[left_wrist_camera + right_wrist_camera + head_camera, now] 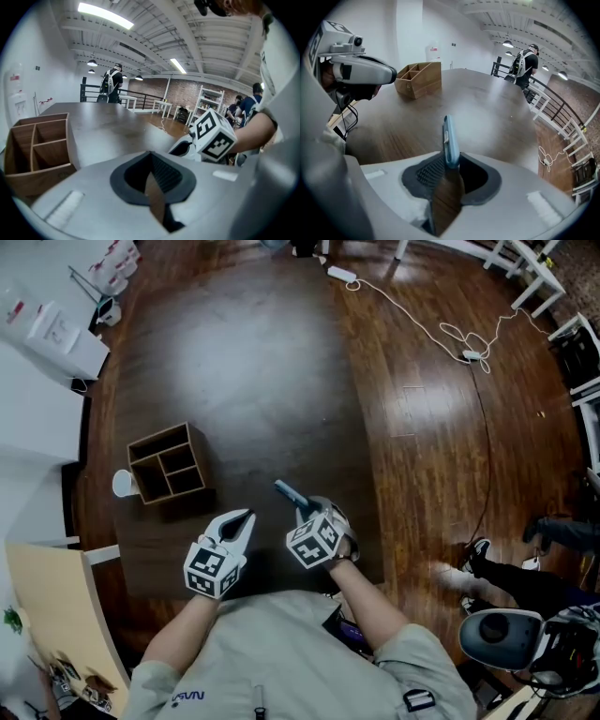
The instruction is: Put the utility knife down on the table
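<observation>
Tabletop (253,371) of dark wood carries a compartmented wooden box (169,463) left of the grippers, with a white disc (123,483) just beside it. The right gripper (307,509) clamps the blue utility knife (290,493) by its near end above the tabletop. Its long axis follows the jaws, pointing away from the person, slightly leftward and tilted down. The left gripper (246,518), jaws together, holds nothing. The shirt print is too small to read
</observation>
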Tool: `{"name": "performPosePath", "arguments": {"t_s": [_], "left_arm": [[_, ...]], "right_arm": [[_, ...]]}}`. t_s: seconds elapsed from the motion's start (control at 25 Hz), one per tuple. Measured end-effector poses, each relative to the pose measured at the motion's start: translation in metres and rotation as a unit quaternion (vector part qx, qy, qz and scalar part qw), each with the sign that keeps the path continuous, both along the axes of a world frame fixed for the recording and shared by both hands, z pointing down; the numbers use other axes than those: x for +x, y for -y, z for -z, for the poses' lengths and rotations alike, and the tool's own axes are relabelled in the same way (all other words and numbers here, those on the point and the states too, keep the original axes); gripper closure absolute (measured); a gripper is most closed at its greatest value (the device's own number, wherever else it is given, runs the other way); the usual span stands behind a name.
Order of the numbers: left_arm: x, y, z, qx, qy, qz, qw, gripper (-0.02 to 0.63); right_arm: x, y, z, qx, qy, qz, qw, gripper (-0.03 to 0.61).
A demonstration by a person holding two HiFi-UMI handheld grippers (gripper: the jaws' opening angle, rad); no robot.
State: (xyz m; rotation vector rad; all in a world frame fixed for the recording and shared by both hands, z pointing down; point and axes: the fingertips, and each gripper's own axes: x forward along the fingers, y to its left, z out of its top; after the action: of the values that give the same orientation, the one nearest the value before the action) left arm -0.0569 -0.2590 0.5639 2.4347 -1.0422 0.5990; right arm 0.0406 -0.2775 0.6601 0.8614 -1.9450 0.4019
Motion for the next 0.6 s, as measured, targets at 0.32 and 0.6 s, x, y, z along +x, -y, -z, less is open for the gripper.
{"name": "performPosePath", "arguments": {"t_s": [0.32, 0.6], "left_arm": [[0.01, -0.008, 0.005, 0.003, -0.005, -0.005, 1.0, 0.634], [0.012, -0.019, 0.009, 0.009, -0.017, -0.005, 0.9998, 0.634]], "right_arm": [[0.012, 0.004, 0.001, 0.006, 0.014, -0.024, 1.0, 0.477], [0.024, -0.005, 0.002, 0.009, 0.027, -0.053, 0.998, 0.454]]}}
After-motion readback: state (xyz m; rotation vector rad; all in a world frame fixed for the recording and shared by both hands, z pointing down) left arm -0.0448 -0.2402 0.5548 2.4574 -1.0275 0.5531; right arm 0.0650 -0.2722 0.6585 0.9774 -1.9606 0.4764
